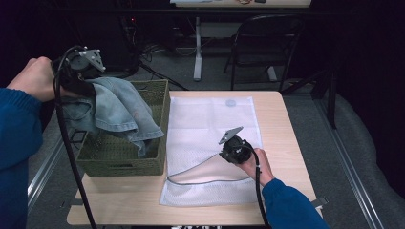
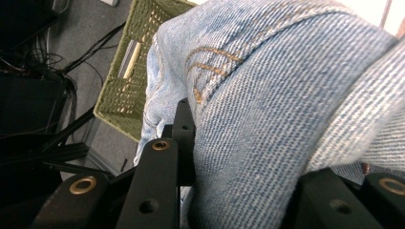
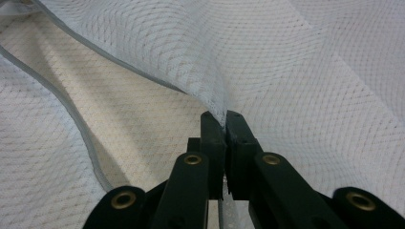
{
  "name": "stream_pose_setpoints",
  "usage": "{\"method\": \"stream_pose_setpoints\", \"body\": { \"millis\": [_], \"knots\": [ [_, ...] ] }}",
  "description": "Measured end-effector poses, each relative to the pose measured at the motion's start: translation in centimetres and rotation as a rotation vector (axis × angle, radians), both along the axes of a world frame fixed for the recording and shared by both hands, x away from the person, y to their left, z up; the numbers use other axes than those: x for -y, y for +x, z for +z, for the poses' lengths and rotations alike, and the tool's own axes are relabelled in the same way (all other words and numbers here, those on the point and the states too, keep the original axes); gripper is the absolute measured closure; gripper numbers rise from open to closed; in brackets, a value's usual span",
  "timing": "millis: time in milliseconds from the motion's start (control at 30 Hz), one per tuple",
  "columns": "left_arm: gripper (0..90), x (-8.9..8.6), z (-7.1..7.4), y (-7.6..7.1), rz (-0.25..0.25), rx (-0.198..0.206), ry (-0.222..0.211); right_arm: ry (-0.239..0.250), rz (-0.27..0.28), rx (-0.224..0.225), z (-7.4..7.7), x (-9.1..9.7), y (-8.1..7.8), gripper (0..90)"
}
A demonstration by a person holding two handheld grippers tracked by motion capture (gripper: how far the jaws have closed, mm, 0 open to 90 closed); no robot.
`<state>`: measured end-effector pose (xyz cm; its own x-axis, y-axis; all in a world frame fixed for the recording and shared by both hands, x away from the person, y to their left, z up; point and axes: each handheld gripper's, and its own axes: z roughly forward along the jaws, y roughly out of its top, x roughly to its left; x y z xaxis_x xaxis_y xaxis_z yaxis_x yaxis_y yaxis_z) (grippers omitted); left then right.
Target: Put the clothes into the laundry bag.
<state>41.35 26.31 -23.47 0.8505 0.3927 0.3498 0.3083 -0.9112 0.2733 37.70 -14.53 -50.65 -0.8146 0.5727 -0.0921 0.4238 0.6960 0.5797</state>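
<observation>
I am holding the left gripper [image 1: 81, 71] up above the near-left corner of the woven basket [image 1: 160, 102], and its jaws are clenched on a bunched fold of the blue denim jeans [image 1: 122, 107]. In the left gripper view the denim [image 2: 267, 109] is wedged between the two black jaws, with tan stitching running across the cloth just above them. The jeans are hanging from that grip: most of the fabric is draping over the basket's left side and its inside, and one end is trailing down toward the basket's right wall. The basket is sitting on the left part of the light wooden table [image 1: 291, 143], touching the left edge of the white mesh laundry bag [image 1: 210, 119], which is lying flat across the middle of the tabletop. My right gripper [image 1: 229, 149] is resting low over the bag's near half, and its jaws are pinched tight on the upper layer of mesh beside the grey-trimmed opening. In the right gripper view the mesh [image 3: 305, 86] is puckering where the jaws are nipping it, and the lifted layer is parting from the lower one, so the bag's mouth is gaping toward the left of that view.
</observation>
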Motion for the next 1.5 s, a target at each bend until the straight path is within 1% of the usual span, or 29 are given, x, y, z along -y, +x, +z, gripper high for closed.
{"method": "stream_pose_setpoints", "body": {
  "millis": [100,133,200,267,433,467,533,600,667,767,867,900,933,1000,1033,1067,1100,1133,1167,1233,1267,1333,1400,1467,1500],
  "knots": [
    [71.4,-0.1,0.7,-0.1,0.001,-0.002,-0.004,0.0,0.0,-0.001,0.0,0.0,0.0,87.9],
    [71.4,-0.1,0.9,-0.1,-0.002,-0.003,0.0,0.002,-0.005,-0.005,0.0,0.0,0.0,87.8],
    [71.4,0.0,1.3,-0.2,0.003,0.001,-0.002,0.001,-0.004,-0.006,0.0,0.0,0.0,87.8],
    [71.4,0.1,1.7,-0.3,-0.002,0.01,-0.001,0.0,-0.004,-0.005,0.0,0.0,0.0,87.8],
    [71.4,0.3,2.6,-0.6,-0.004,0.016,-0.007,0.001,-0.004,-0.004,0.0,0.0,0.0,87.7],
    [71.3,0.4,2.8,-0.7,-0.009,0.026,-0.006,0.0,-0.004,-0.004,0.0,0.0,0.0,87.7],
    [71.4,0.6,3.4,-0.9,-0.018,0.027,-0.01,0.0,0.004,0.003,0.0,0.0,0.0,87.7],
    [71.4,0.7,4.0,-1.1,-0.023,0.034,-0.014,0.0,-0.002,-0.002,0.0,0.0,0.0,87.7],
    [71.3,0.9,4.6,-1.5,-0.029,0.041,-0.029,-0.001,0.002,0.001,0.0,0.0,0.0,87.7],
    [71.3,1.3,5.2,-2.0,-0.047,0.048,-0.035,0.001,-0.001,0.001,0.0,0.0,0.0,87.7],
    [71.3,1.8,5.5,-2.3,-0.064,0.04,-0.037,0.003,-0.004,0.001,0.0,0.0,-0.1,87.8],
    [71.3,1.9,5.5,-2.4,-0.074,0.037,-0.036,0.001,0.01,0.011,0.0,0.0,0.1,87.8],
    [71.3,2.1,5.6,-2.5,-0.076,0.029,-0.036,0.001,0.011,0.011,0.0,0.0,0.1,87.8],
    [71.3,2.5,5.7,-2.6,-0.084,0.02,-0.034,0.002,-0.004,0.002,0.0,0.0,0.0,87.8],
    [71.3,2.7,5.8,-2.7,-0.088,0.015,-0.039,0.002,-0.001,0.002,0.0,0.0,0.0,87.8],
    [71.3,3.0,5.8,-2.7,-0.1,0.015,-0.034,0.002,-0.004,0.001,0.0,0.0,-0.1,87.8],
    [71.3,3.2,5.9,-2.8,-0.101,0.004,-0.029,0.001,0.0,0.003,0.0,0.0,0.0,87.8],
    [71.2,3.6,5.9,-2.9,-0.109,0.002,-0.037,0.001,-0.001,0.002,0.0,0.0,0.0,87.8],
    [71.3,3.8,6.0,-3.0,-0.116,-0.002,-0.034,0.001,-0.003,0.001,0.0,0.0,-0.1,87.8],
    [71.2,4.3,6.0,-3.2,-0.127,-0.012,-0.041,0.001,-0.005,0.0,0.0,0.0,-0.1,87.8],
    [71.2,4.5,6.1,-3.3,-0.13,-0.019,-0.049,0.001,0.003,0.006,0.0,0.0,0.0,87.8],
    [71.2,5.0,6.0,-3.4,-0.137,-0.035,-0.075,0.002,0.003,0.006,0.0,0.0,0.0,87.8],
    [71.2,5.5,5.9,-3.6,-0.153,-0.045,-0.087,0.008,-0.01,-0.001,0.0,0.0,-0.1,87.9],
    [71.1,6.1,5.7,-3.8,-0.172,-0.056,-0.086,0.01,-0.012,-0.001,0.0,0.0,-0.2,88.0],
    [71.1,6.5,5.6,-3.8,-0.178,-0.064,-0.082,0.012,-0.004,0.005,0.0,0.0,-0.1,88.0]
  ]
}}
